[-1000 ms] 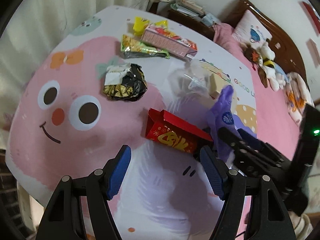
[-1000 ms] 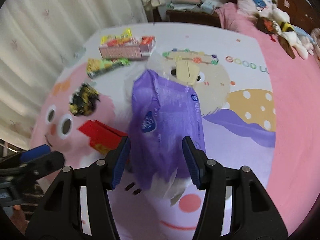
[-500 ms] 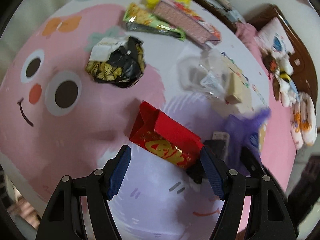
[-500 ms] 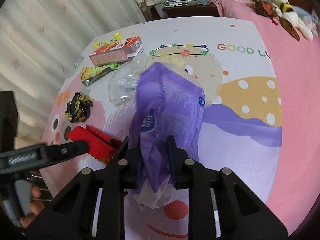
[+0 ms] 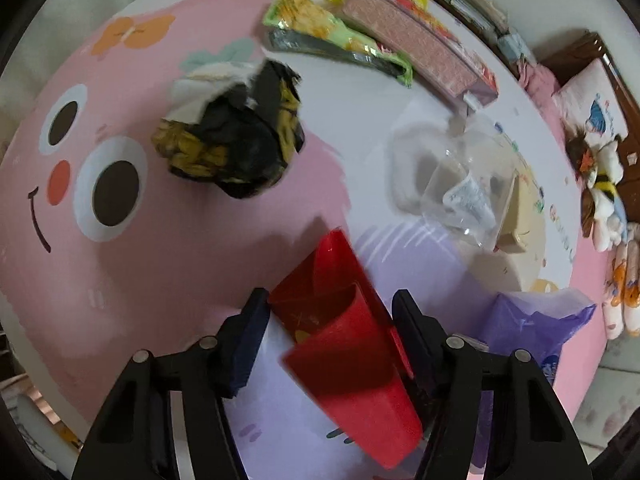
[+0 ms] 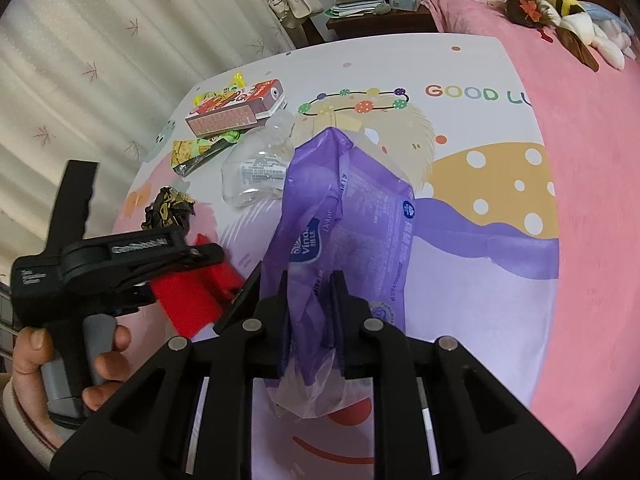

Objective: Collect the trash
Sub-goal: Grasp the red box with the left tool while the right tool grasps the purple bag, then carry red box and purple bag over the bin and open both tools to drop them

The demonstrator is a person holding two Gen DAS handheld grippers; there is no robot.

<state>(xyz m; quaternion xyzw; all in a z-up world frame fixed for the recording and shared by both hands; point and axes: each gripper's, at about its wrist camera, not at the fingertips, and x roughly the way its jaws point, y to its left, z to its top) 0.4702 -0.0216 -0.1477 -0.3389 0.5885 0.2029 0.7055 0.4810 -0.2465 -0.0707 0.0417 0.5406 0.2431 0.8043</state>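
My left gripper (image 5: 330, 320) is shut on a red cardboard box (image 5: 344, 344), held tilted just above the sheet; the right wrist view shows that box (image 6: 188, 300) from the side. A purple plastic tissue bag (image 6: 352, 208) is pinched at its near end by my right gripper (image 6: 310, 284), which is shut, and the bag droops onto the bed. Its edge (image 5: 532, 320) shows at the right of the left wrist view. On the sheet lie a crumpled black-and-gold wrapper (image 5: 236, 144), a green snack wrapper (image 5: 336, 40), a pink box (image 5: 416, 52) and a clear crushed bottle (image 5: 460, 176).
All of this lies on a bed with a cartoon sheet (image 6: 480, 240). A small beige box (image 5: 516, 216) sits beside the bottle. Plush toys (image 6: 560, 12) lie near the pillow, a nightstand with books (image 6: 368, 4) stands behind, curtains (image 6: 100, 60) hang at the left. A hand (image 6: 60, 368) holds the left gripper.
My left gripper moved in, closed on the red box and tilted it up. My right gripper shut on the purple bag and raised its near end.
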